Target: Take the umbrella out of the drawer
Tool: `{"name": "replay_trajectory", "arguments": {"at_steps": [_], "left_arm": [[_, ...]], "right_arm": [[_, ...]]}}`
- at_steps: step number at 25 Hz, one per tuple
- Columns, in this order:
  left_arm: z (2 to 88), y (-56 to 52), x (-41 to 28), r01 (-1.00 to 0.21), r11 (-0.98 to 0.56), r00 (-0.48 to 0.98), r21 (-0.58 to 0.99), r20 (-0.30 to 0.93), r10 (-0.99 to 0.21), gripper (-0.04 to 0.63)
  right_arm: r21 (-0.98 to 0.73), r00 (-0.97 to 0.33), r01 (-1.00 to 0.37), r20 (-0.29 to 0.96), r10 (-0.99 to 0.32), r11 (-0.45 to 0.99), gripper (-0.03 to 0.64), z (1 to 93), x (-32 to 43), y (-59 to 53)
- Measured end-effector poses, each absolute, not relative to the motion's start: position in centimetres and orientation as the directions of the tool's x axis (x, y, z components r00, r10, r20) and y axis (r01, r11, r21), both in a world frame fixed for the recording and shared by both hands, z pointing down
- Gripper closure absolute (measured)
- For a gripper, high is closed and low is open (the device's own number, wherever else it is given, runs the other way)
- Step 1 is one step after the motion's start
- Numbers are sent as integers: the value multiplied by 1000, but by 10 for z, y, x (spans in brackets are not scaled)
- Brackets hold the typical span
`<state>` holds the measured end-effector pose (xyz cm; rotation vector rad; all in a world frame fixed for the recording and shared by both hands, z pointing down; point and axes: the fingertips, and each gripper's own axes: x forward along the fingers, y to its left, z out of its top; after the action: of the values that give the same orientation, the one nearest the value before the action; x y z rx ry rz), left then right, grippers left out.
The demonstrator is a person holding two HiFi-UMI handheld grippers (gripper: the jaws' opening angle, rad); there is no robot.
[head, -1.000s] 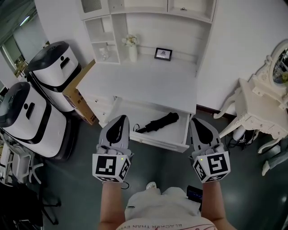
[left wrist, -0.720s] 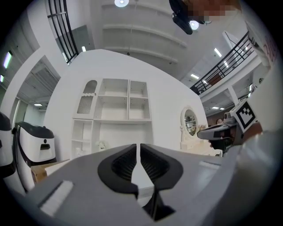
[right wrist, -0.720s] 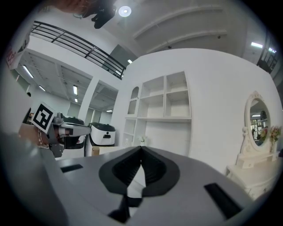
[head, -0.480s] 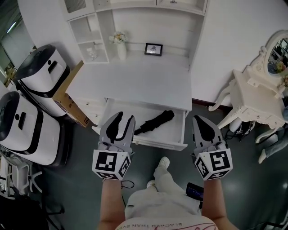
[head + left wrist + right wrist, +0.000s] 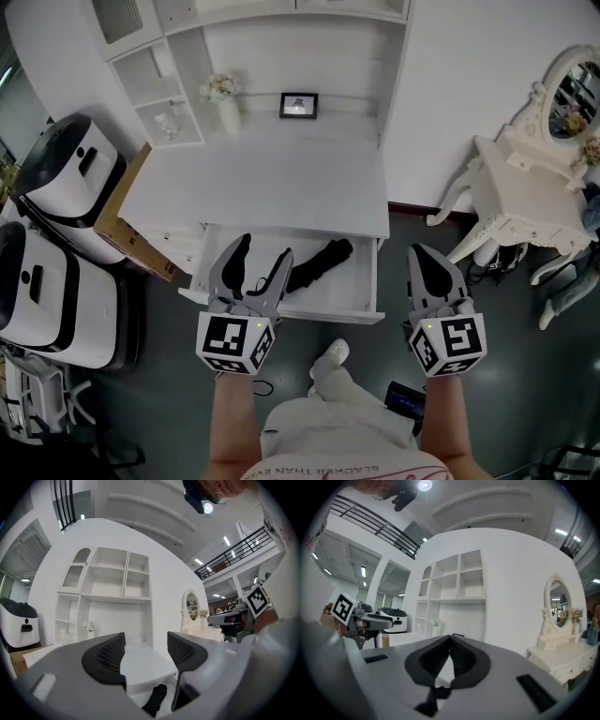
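A black folded umbrella [image 5: 317,264] lies slantwise in the open white drawer [image 5: 370,281] under the desk top. It also shows low between the left jaws as a dark umbrella [image 5: 155,699]. My left gripper [image 5: 262,258] hovers over the drawer's left part, just left of the umbrella; its jaws are opening and nothing is between them. My right gripper [image 5: 427,265] sits to the right of the drawer, outside it, with its jaws shut on nothing. In the right gripper view the right gripper [image 5: 450,645] shows its pads meeting at the tips.
A white desk [image 5: 272,183] with shelves carries a vase of flowers [image 5: 223,98] and a small picture frame [image 5: 298,105]. Two white-and-black machines [image 5: 66,173] and a cardboard box [image 5: 127,230] stand left. A white dressing table [image 5: 520,202] with a mirror stands right. The person's foot [image 5: 330,356] is below the drawer.
Both grippers have moved forward toward the drawer. The left gripper's jaws, shut a second ago, have spread apart. The right gripper stays shut.
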<state>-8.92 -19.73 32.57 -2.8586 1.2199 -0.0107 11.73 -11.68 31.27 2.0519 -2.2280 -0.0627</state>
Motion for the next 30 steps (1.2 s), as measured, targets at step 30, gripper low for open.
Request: {"name": "replay_trajectory", "arguments": {"at_steps": [30], "left_arm": [[403,-327,58,-489,-872,837,-35,261,-480,314]], "right_arm": [[29,220,-976,154,-963,-218,611,367,257,-191]]}}
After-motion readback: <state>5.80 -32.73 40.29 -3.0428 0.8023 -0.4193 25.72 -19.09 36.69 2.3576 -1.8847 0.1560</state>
